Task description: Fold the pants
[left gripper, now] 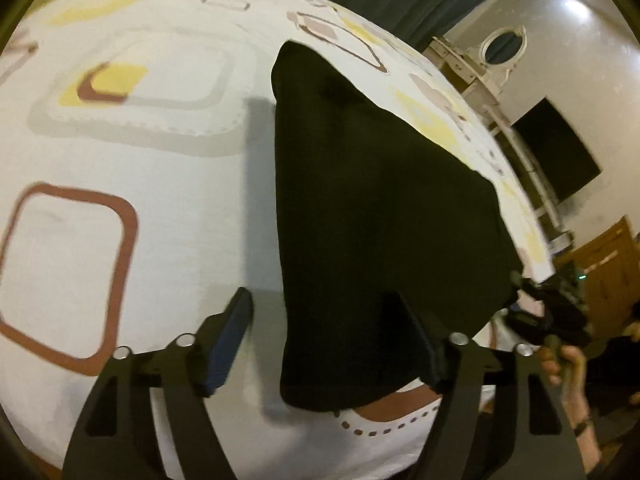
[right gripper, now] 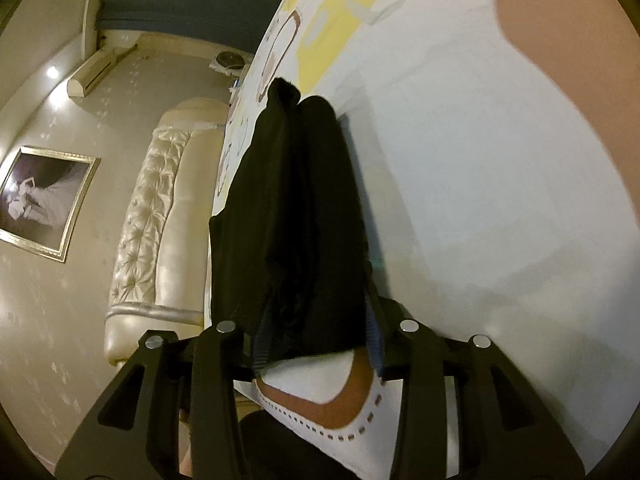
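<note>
we see the black fabric pants (left gripper: pixel 380 208) lifted off the white bedspread with brown and yellow rounded-square patterns (left gripper: pixel 160 184), hanging as a dark sheet that narrows toward its far end. our left gripper (left gripper: pixel 332 344) has its fingers spread apart; the cloth's near edge drapes over the right finger while the left finger (left gripper: pixel 228 340) stands clear of it. our right gripper (right gripper: pixel 316 344) is clamped on the bunched near edge of the pants (right gripper: pixel 296 216), the folds squeezed between its blue-padded fingers. from the left wrist view, that right gripper (left gripper: pixel 536 308) holds the cloth's far right corner. a cream tufted headboard (right gripper: pixel 160 216) stands beside the bed.
</note>
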